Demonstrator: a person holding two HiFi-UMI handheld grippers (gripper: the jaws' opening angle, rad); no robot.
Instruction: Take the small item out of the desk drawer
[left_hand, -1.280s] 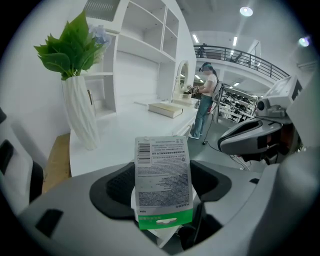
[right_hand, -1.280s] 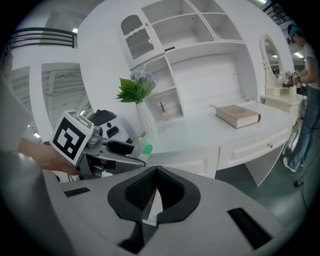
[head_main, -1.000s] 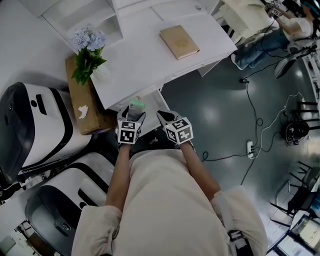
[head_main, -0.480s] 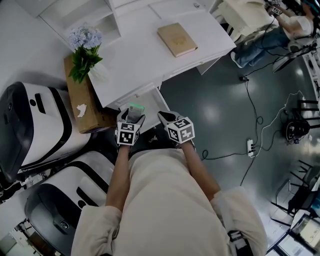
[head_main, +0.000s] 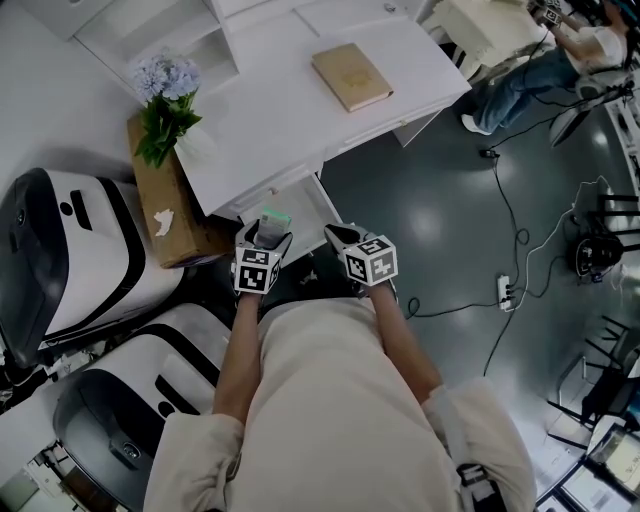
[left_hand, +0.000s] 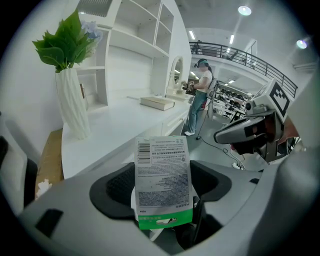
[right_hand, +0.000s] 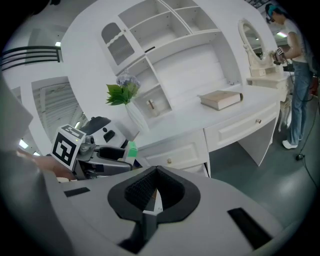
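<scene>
A small packet (left_hand: 161, 165) with white printed text and a green strip stands upright between the jaws of my left gripper (left_hand: 165, 186), which is shut on it. From the head view the packet (head_main: 274, 217) sits at the tip of the left gripper (head_main: 268, 234), just in front of the pulled-out white desk drawer (head_main: 308, 203). My right gripper (head_main: 337, 236) hangs beside it to the right, shut with nothing in it (right_hand: 156, 181). The right gripper view shows the packet (right_hand: 131, 149) held out at the left and a drawer front (right_hand: 176, 151) with a knob.
The white desk (head_main: 290, 110) carries a tan book (head_main: 350, 76) and a vase of flowers (head_main: 166, 100). A cardboard box (head_main: 168, 215) stands left of the desk, next to white-and-black machines (head_main: 60, 250). A person (head_main: 545, 65) stands at the far right; a cable and power strip (head_main: 503, 293) lie on the floor.
My right gripper has drifted a little to the right. The left gripper and its packet have hardly moved.
</scene>
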